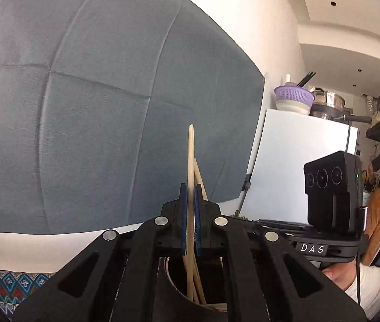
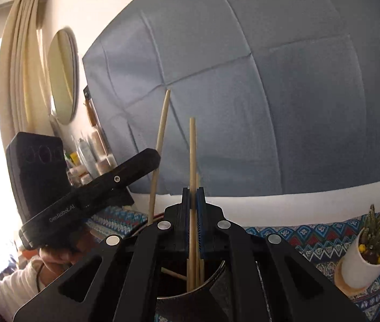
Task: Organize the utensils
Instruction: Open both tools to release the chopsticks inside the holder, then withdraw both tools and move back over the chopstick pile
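You are clamping one wooden chopstick (image 1: pixel 190 161) in your left hand-held gripper (image 1: pixel 190 201) and another (image 2: pixel 192 161) in your right hand-held gripper (image 2: pixel 193 204), both standing in the dark holder (image 2: pixel 216 281) among crowding loose chopsticks (image 2: pixel 173 274), with a potted cactus (image 2: pixel 375 238) sitting nearby on the patterned cloth (image 2: pixel 310 238).

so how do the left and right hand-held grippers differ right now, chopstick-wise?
The left hand-held gripper and the right hand-held gripper are each shut on one chopstick above the dark holder.
1. The left's chopstick leans away from the bundle; the right's chopstick stands nearly upright.
2. The left's tip reaches higher in the right wrist view.
Both chopsticks are pale wood, lower ends inside the holder.
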The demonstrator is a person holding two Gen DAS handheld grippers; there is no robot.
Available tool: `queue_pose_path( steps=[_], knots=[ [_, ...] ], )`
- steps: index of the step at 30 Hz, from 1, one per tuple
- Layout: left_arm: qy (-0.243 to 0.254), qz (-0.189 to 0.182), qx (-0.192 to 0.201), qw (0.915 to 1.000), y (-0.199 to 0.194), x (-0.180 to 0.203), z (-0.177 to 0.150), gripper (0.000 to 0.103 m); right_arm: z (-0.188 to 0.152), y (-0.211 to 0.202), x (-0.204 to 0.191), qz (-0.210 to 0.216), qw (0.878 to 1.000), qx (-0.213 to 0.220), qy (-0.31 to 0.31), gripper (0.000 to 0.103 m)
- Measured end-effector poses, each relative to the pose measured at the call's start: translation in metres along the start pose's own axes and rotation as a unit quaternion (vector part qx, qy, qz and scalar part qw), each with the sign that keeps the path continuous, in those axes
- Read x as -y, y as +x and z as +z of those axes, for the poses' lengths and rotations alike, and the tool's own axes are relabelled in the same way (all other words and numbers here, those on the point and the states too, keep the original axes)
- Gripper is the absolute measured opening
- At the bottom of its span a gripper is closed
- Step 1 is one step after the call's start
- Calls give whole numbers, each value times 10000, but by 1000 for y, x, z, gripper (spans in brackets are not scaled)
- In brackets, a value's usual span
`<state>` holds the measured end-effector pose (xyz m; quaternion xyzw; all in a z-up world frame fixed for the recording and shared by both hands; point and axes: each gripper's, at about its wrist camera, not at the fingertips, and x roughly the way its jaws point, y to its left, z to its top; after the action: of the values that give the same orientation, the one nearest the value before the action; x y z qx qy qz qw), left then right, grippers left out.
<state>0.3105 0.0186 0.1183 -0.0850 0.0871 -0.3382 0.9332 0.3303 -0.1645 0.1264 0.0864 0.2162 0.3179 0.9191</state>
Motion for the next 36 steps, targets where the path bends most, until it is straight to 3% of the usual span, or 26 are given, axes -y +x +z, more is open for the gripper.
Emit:
queue_pose_path(
  steps=[6, 9, 14, 20, 24, 27, 32, 34, 36],
  knots=[
    [168, 74, -665, 9976, -1, 1, 0, 5, -6, 7, -15, -464, 9939, -836, -542, 5],
    [147, 141, -943, 9953, -4, -3, 1, 5, -7, 10, -19, -615, 9899, -1052, -731, 5],
    [230, 240, -1419, 9893, -7, -3, -1, 5, -10, 6, -26, -686, 9847, -1308, -929, 5],
    [307, 360, -1639, 9853, -18, 0, -1, 7, -11, -6, -36, -781, 9825, -1371, -993, 6],
    [352, 413, -1641, 9849, -31, 6, 2, 20, -9, -20, -40, -975, 9817, -1260, -1041, 8],
    [369, 462, -1632, 9848, -43, 12, 4, 29, -9, -30, -41, -1125, 9808, -1216, -1025, 20],
    [401, 598, -1597, 9845, -68, 22, 4, 57, -11, -50, -46, -1308, 9801, -1092, -1018, 47],
    [400, 679, -1600, 9840, -78, 26, 2, 73, -14, -58, -48, -1368, 9798, -1042, -1017, 57],
    [347, 711, -1593, 9841, -88, 29, -1, 80, -16, -67, -50, -1385, 9802, -990, -1008, 65]
  ],
)
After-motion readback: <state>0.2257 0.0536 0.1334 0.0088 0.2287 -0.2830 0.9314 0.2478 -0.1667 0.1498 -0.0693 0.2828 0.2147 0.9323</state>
